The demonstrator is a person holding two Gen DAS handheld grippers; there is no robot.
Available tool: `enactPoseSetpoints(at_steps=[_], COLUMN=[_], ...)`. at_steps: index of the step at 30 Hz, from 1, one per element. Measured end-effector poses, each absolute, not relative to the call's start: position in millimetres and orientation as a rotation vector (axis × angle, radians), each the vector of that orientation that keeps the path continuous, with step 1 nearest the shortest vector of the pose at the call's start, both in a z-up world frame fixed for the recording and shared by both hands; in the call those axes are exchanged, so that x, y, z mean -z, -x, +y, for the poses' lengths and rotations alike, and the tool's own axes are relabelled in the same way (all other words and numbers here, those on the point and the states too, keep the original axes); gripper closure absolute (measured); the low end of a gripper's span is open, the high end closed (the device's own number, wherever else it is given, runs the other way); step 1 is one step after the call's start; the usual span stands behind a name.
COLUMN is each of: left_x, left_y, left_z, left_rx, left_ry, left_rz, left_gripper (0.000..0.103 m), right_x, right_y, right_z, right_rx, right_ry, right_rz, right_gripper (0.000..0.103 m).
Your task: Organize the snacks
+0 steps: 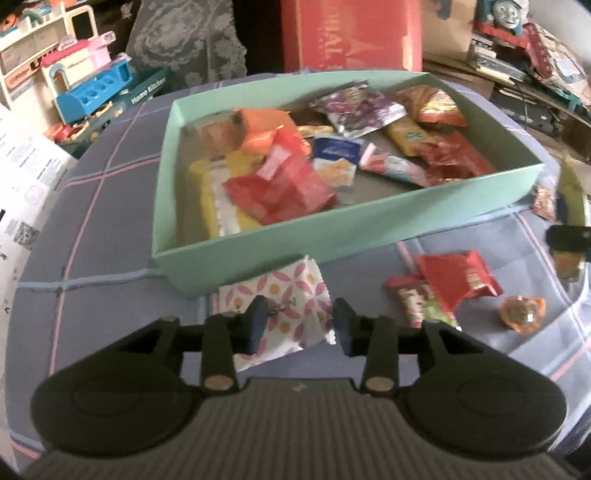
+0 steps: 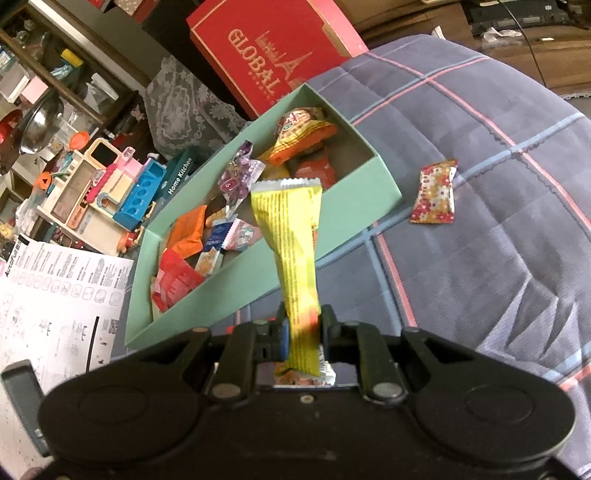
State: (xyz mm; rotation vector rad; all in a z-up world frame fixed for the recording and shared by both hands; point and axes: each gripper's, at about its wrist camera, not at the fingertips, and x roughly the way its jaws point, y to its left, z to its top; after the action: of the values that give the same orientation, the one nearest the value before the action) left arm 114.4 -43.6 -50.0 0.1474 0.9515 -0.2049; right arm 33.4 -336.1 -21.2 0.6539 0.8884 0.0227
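Note:
A green box (image 1: pixel 343 232) holding several snack packets sits on a grey plaid cloth; it also shows in the right wrist view (image 2: pixel 373 184). My left gripper (image 1: pixel 299 325) is open, its fingers either side of a white packet with a pink flower pattern (image 1: pixel 284 295) lying in front of the box. My right gripper (image 2: pixel 303 332) is shut on a long yellow packet (image 2: pixel 295 236), held upright above the cloth near the box's front wall. Red packets (image 1: pixel 454 280) and an orange sweet (image 1: pixel 522 314) lie on the cloth at right. A flowered red-and-yellow packet (image 2: pixel 436 192) lies right of the box.
A red box (image 2: pixel 273 51) stands behind the green box. Toy kitchen pieces (image 1: pixel 85 85) and printed paper sheets (image 2: pixel 55 280) lie at left. Clutter with a toy train (image 1: pixel 506 18) fills the back right. A dark object (image 1: pixel 569 240) is at the right edge.

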Motion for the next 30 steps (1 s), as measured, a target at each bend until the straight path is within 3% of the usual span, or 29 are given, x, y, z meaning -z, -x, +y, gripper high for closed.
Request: enactPoseSetpoints(at_steps=[2,4,9,13,14,15,16,18,25,30], left_x=[51.3,51.8,54.4,67.5,68.4,68.3,66.5,61.8,53.6,19.9], left_y=[-116.5,-115.4,-112.4,-119.6,-119.2,-119.2,-118.6,-116.4,-107.5,-92.5], left_z=[-41.5,-41.0,-22.8,-15.6,-13.4,-12.9,-13.1,-14.3,-12.9,-19.6], left_rx=[0.205,0.181,0.116,0.093,0.098,0.107,0.115,0.143,0.173,0.236], left_ry=[-0.145,-0.163,-0.109,-0.083,-0.068,-0.066,-0.069,-0.067,-0.004,0.000], left_rz=[0.951,0.948,0.964,1.037,1.029,1.023,1.012,1.008,1.025,0.953], left_gripper=[0.057,0.039,0.017,0.015,0.016,0.023,0.036,0.052,0.053,0.052], right_x=[19.9,20.0,23.3,24.2,24.1,23.8,23.6,23.3,20.1,11.9], right_y=[-33.6,-34.1,-36.6,-39.9,-40.1,-40.3,-40.6,-41.0,-39.3,-39.8], right_z=[-335.9,-336.4,-336.6,-332.1,-331.3,-331.4,-331.9,-334.5,-336.1,-340.3], right_rx=[-0.024,-0.023,-0.026,-0.037,-0.040,-0.042,-0.043,-0.042,-0.049,-0.056], right_ry=[-0.649,-0.647,-0.644,-0.640,-0.639,-0.637,-0.636,-0.636,-0.633,-0.641], right_rz=[0.887,0.888,0.899,0.908,0.909,0.911,0.912,0.913,0.902,0.878], right_gripper=[0.087,0.087,0.087,0.087,0.087,0.087,0.087,0.087,0.087,0.087])
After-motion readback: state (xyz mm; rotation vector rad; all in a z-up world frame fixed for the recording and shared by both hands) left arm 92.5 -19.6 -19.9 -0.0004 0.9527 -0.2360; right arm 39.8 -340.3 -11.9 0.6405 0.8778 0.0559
